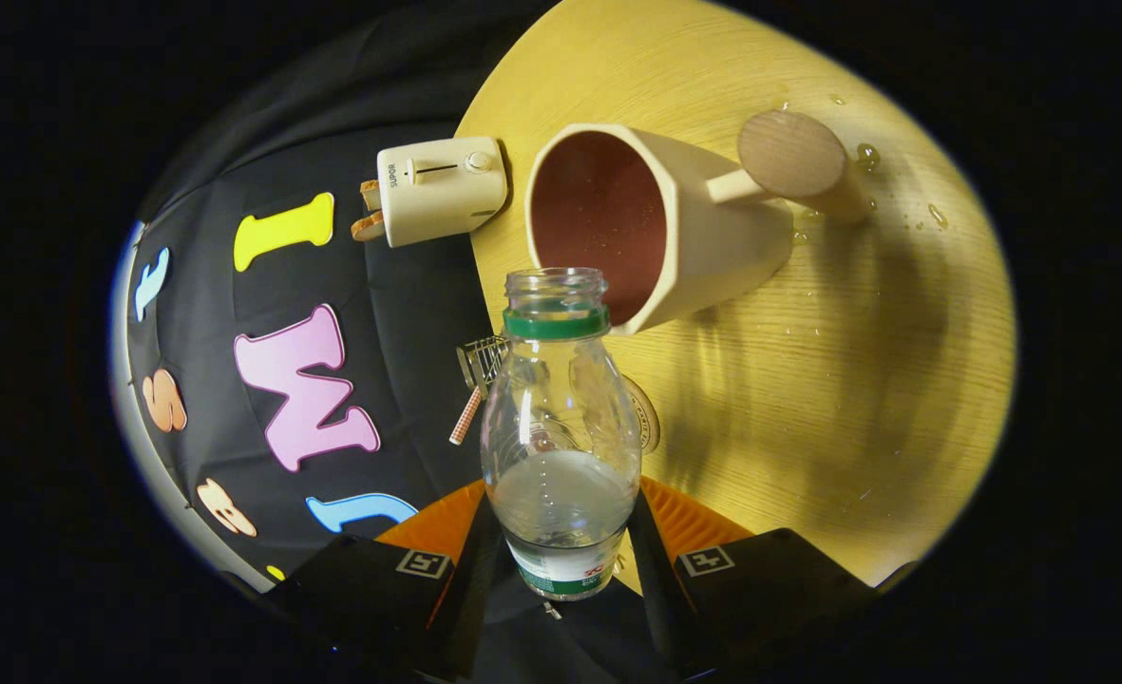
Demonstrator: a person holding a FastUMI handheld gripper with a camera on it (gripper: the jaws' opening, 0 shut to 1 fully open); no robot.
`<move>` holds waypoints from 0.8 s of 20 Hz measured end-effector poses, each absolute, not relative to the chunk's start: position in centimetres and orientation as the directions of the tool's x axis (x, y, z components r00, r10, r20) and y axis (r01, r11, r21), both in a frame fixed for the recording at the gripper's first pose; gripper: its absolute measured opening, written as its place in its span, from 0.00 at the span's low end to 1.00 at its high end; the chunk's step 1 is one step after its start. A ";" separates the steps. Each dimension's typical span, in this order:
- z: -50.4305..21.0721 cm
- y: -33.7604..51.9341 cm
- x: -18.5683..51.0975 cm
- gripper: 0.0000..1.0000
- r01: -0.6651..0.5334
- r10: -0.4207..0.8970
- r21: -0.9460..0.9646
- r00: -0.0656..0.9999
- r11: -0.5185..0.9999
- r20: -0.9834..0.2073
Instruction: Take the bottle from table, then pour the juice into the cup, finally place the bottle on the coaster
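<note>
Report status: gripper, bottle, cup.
Gripper shut on bottle, uncapped, tipped toward cup. Liquid left in bottle. Drops on table near cup. Nothing between them.

We see a clear, glossy plastic bottle (pixel 561 427) pinched between the gripper (pixel 561 532) fingers, and a matt cream cup (pixel 651 223) with a smooth wooden knob handle – set on pale wood-grain table (pixel 855 380), faintly shiny where droplets lie. The toaster (pixel 439 188) looks satin plastic.

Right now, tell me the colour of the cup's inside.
Reddish brown, clearest in the gripper view; the cup is cream outside.
</note>
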State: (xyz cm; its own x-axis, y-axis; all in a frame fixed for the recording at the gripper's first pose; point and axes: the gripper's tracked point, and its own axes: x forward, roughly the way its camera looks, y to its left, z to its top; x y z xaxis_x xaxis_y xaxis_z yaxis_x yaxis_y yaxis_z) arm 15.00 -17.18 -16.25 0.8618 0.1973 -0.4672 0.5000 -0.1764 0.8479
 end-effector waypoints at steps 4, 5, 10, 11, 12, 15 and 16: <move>-16.1 -17.2 15.4 0.72 0.501 0.205 0.839 0.863 -0.214 -0.463; -16.0 -17.2 15.4 0.72 0.500 0.204 0.835 0.864 -0.229 -0.461; -15.7 -17.3 15.7 0.72 0.496 0.204 0.820 0.867 -0.285 -0.454; -15.5 -17.3 15.8 0.72 0.494 0.202 0.817 0.869 -0.297 -0.452; -15.4 -17.4 15.8 0.72 0.493 0.202 0.814 0.870 -0.307 -0.451; -15.3 -17.5 16.0 0.72 0.486 0.198 0.809 0.874 -0.331 -0.444; -15.2 -17.5 16.0 0.72 0.483 0.197 0.808 0.875 -0.338 -0.441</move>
